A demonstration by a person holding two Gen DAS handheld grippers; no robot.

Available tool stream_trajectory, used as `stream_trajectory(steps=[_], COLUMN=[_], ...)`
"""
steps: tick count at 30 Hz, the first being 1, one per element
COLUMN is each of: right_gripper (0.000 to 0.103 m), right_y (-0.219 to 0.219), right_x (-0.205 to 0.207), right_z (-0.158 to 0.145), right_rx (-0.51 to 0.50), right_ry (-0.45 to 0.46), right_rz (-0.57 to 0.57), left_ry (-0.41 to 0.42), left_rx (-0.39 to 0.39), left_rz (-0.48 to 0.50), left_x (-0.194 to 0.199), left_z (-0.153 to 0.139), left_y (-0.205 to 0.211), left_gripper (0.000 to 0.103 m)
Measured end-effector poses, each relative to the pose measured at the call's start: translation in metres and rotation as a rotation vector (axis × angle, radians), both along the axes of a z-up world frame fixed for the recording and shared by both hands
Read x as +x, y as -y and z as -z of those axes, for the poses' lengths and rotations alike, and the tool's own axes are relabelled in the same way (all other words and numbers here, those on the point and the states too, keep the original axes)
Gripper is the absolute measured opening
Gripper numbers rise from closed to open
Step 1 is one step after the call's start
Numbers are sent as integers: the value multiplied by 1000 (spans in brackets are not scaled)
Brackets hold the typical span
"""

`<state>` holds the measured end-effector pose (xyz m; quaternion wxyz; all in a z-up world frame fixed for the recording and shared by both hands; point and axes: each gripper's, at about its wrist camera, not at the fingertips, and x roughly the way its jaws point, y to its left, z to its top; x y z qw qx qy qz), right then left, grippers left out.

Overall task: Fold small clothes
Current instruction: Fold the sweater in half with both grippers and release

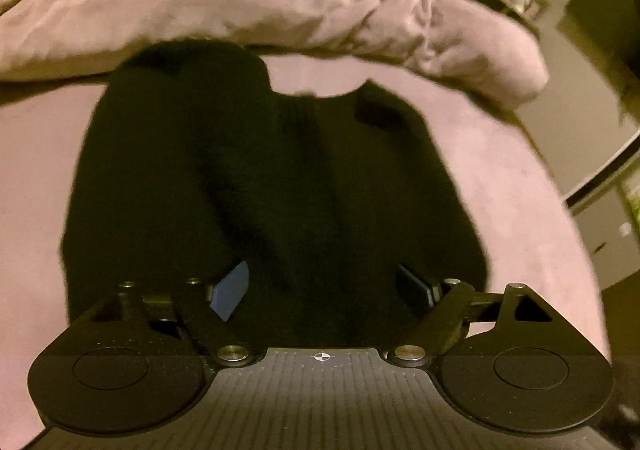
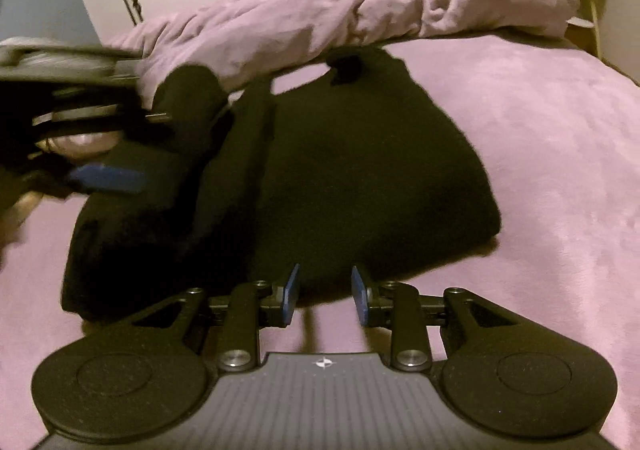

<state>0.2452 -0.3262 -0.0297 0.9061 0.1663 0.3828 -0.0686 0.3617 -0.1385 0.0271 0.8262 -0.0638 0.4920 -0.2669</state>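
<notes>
Both tongs (image 1: 324, 286) (image 2: 325, 290) gape over a black, half-folded garment (image 2: 340, 177)

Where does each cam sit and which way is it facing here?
Left wrist: on the left gripper, looking forward and down over the black garment on the pink bed; its own open fingers show.
Right wrist: on the right gripper, at the garment's near edge; own open fingers, plus the left gripper at left.
Shared: garment, bed, rumpled duvet behind.
</notes>
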Motion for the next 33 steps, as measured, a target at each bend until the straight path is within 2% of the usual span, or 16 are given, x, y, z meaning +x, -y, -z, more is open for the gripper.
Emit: stream_trajectory(steps=[2,5,7,10,11,14,18,20,21,23,24,25,26,29,30,33], right_gripper=[31,33,33,37,39,59,60,60,58,48,28,19,19,16,16,16], right_y=[4,8,11,10,9,1,-14,-19,-21,-21,-18,-16,-14,-18,-18,-17], right_x=[0,2,10,32,42,77,117,128,131,137,137,137,136,123,118,102], right_z=[-6,-17,-24,-30,-30,-21,5,13,14,14,15,16,14,-17,-24,-24], right_rx=[14,50,93,189,244,387,471,490,508,559,582,602,609,355,293,72], right_ry=[16,44,71,111,118,119,5,-17,-18,-41,-49,-57,-48,36,53,45], right_rz=[15,29,28,-9,-30,-114,-165,-179,-192,-206,-193,-180,-175,-227,-236,-244], left_ry=[-18,-5,19,-41,-68,-103,-97,-90,-93,-95,-94,-92,-85,-42,-14,23], left_rx=[-64,-71,-15,66,66,82,110,112,115,112,112,113,109,75,70,113], left_rz=[-66,-172,-271,-367,-382,-392,-371,-364,-363,-355,-352,-351,-353,-370,-372,-344], left_x=[-7,-12,-9,-4,-3,-2,0,4,4,4,4,5,5,7,8,19], left_z=[-11,-18,-12,17,26,47,61,63,64,62,61,58,55,38,32,29], left_y=[-33,-82,-106,-138,-145,-150,-143,-140,-140,-141,-138,-136,-132,-130,-128,-114], left_gripper=[87,87,89,87,87,87,88,89,89,89,89,89,89,89,93,96])
